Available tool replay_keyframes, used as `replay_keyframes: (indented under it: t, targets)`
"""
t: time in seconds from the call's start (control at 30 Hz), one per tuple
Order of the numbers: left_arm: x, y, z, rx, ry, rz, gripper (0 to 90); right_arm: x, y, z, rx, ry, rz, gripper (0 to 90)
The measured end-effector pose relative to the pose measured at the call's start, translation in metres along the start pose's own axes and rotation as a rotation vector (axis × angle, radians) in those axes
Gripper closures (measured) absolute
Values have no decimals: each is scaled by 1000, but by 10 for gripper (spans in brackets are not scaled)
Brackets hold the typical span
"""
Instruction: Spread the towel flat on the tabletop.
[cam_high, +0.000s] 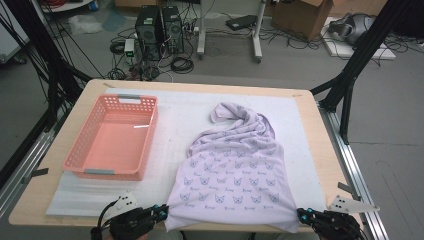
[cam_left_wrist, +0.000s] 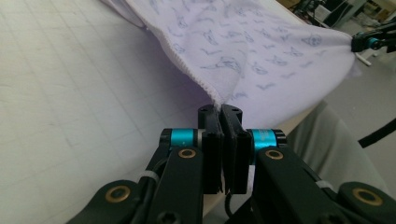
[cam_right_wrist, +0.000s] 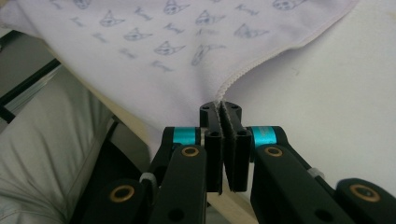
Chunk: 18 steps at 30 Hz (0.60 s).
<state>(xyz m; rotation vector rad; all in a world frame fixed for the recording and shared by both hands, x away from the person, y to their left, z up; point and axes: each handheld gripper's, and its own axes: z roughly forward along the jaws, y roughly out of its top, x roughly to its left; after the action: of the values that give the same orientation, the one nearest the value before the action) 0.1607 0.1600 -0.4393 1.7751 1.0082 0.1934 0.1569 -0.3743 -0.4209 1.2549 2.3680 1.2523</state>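
A pale lilac garment (cam_high: 235, 165) printed with small cat-face motifs lies on the white mat (cam_high: 185, 120) that covers the wooden tabletop (cam_high: 320, 145). It takes up the middle and the 5 o'clock part of the mat in the high view, and its far end is bunched and twisted toward 12 o'clock. Its near hem hangs just over the tabletop's front edge.

The left gripper (cam_high: 161, 212) sits at 7 o'clock in the high view, its jaws pressed together on the garment's near left corner. In the left gripper view the stitched hem runs straight down into the closed jaws of the left gripper (cam_left_wrist: 222, 111), with cloth pinched between them. The right gripper (cam_high: 302, 215) sits at 5 o'clock, likewise clamped on the near right corner; the right gripper view shows the hem edge caught between the meeting jaws of the right gripper (cam_right_wrist: 220, 108). Between the two corners the hem is drawn fairly taut (some slack shows in the cloth beyond).

A pink plastic basket (cam_high: 80, 150) stands on the mat at 9 o'clock, well apart from the garment. Pale trousers (cam_right_wrist: 42, 158) of the person show below the tabletop edge.
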Motion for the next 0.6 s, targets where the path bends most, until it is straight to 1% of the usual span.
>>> replay_keyframes:
  t: [0.03,0.07,0.1,0.13,0.17,0.2,0.23,0.33,0.37,0.4,0.47,0.5,0.53,0.57,0.6]
  targets:
    - [1,0,2,-2,33,9,796,-1,0,2,1,-18,1,849]
    - [4,1,5,3,54,-3,623,-1,0,3,13,-40,0,769]
    - [6,2,7,0,59,-17,514,-2,0,5,13,-53,5,705]
    - [7,2,10,-14,61,-8,487,-3,0,7,4,-60,13,682]
    - [8,3,13,-14,60,-4,484,-4,2,8,-11,-75,12,655]
    - [8,6,18,-6,62,-8,474,-3,3,8,-20,-82,4,627]
    - [8,7,22,-1,64,-8,463,-3,7,11,-31,-104,-6,598]
    - [8,14,43,38,68,0,458,-4,13,23,-26,-155,-19,566]
    - [7,16,50,45,75,6,456,-5,16,30,-12,-190,-29,544]
    - [7,18,55,61,80,15,457,-7,19,35,-11,-205,-29,541]
    - [6,20,66,86,93,14,469,-10,25,43,-8,-222,-29,546]
    - [5,21,71,95,102,37,491,-11,27,46,-7,-231,-33,568]
    - [3,22,73,95,127,53,546,-14,30,51,3,-244,-34,592]
    - [2,23,74,110,158,67,695,-16,32,54,11,-253,-28,602]
    - [3,23,73,109,160,61,849,-20,34,60,26,-255,-23,630]
